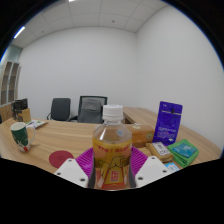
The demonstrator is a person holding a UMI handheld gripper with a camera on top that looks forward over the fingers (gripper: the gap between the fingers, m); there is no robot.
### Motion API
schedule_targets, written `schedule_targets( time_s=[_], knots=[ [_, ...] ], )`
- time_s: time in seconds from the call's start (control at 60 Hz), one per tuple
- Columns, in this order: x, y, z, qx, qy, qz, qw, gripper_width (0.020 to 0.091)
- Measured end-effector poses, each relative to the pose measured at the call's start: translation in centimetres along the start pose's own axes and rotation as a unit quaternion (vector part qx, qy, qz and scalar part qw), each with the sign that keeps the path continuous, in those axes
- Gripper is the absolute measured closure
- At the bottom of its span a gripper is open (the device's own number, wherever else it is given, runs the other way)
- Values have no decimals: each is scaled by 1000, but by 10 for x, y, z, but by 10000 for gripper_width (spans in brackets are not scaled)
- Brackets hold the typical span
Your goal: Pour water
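Observation:
A clear plastic bottle [111, 145] with a white cap, amber liquid and a yellow label stands upright between my fingers, filling the middle of the gripper view. My gripper [111, 168] is shut on the bottle, its magenta pads [86, 160] pressed against both sides of the label. A white paper cup [19, 135] with a green logo stands on the wooden table [50, 145] off to the left, well apart from the bottle. The bottle's base is hidden between the fingers.
A dark red coaster [61, 158] lies on the table left of the fingers. To the right are a tall blue packet [168, 122], a green box [184, 151] and small snack packs [160, 150]. Two office chairs [90, 107] stand behind the table.

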State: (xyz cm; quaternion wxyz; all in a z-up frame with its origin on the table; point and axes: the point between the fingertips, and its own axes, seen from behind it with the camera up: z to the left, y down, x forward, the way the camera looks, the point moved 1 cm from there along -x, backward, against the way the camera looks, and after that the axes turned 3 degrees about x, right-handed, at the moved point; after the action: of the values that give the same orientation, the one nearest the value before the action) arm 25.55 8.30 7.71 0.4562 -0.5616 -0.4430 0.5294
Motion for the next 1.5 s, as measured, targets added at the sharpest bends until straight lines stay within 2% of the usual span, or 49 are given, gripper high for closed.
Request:
schedule_targets(
  time_s=[0.167,0.317,0.417,0.517,0.567,0.733,0.817,1.033,1.133,1.283,1.433,1.5],
  knots=[
    [-11,-9,14,-92,15,13,996,651],
    [-25,-65,49,-198,36,-16,979,650],
    [-30,-105,86,-322,57,-40,944,650],
    [-28,-127,133,-463,75,-60,881,652],
    [-18,-128,155,-539,83,-59,836,652],
    [-2,-119,216,-760,92,-71,639,652],
    [-4,-122,239,-816,100,-92,562,651],
    [-8,-115,256,-858,89,-97,496,651],
    [-8,-112,254,-858,87,-91,498,652],
    [-13,-128,248,-828,87,-100,545,652],
    [-20,-156,224,-702,94,-119,695,652],
    [-29,-169,207,-611,77,-113,780,651]
  ],
)
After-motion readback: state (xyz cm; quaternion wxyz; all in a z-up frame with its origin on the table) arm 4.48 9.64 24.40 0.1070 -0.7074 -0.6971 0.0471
